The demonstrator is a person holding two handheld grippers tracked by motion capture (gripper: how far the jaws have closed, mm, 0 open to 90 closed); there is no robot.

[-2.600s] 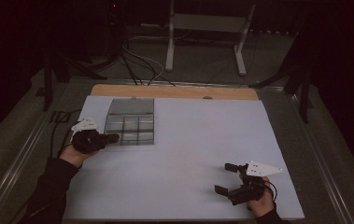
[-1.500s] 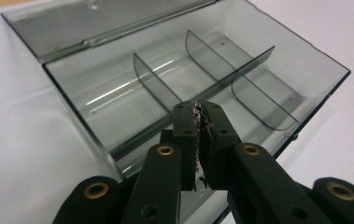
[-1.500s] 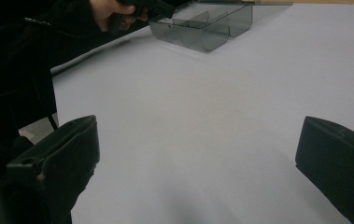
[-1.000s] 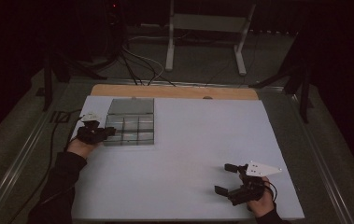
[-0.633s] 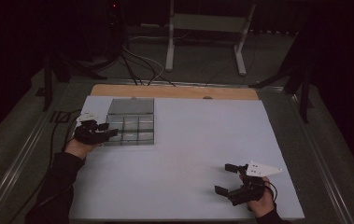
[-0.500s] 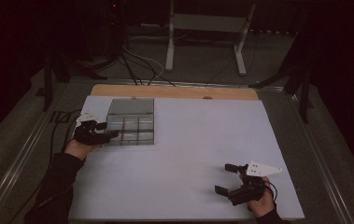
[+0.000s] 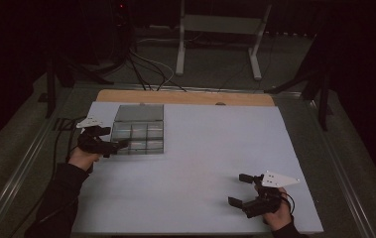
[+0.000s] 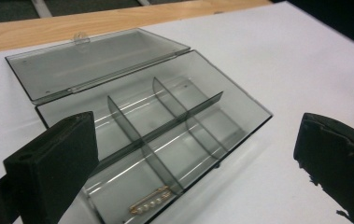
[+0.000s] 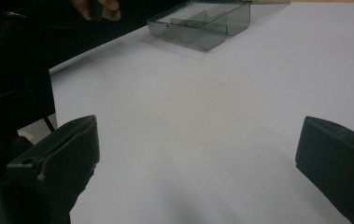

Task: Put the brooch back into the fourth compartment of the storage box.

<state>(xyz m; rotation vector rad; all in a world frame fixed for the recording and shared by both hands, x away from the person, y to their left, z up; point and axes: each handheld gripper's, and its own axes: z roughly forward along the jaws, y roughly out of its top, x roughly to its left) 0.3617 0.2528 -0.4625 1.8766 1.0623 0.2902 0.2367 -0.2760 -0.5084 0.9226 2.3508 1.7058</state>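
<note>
I see my left gripper (image 7: 107,140) at the left of the high view, middle height, pressed up against the left edge of the smoky clear compartment box (image 7: 138,137). Its jaws have just been opening and now stand wide apart with nothing between them; in the left gripper view they frame the box (image 8: 165,126) from the lower corners of the frame without touching it. The box sits in the upper left part of the white table sheet (image 7: 215,148), its lid (image 8: 95,63) swung open and lying flat behind it toward the wooden strip (image 8: 95,21) along the far edge. Dividers split the tray into compartments, and in the nearest one, at the bottom centre of the left gripper view, lies a small gold pin set with a row of pale beads (image 8: 150,204). My right gripper (image 7: 247,191) rests at the lower right of the high view, well apart from the box, jaws spread wide over bare sheet and holding nothing; in its own view the box (image 9: 200,23) shows far off at the top.
</note>
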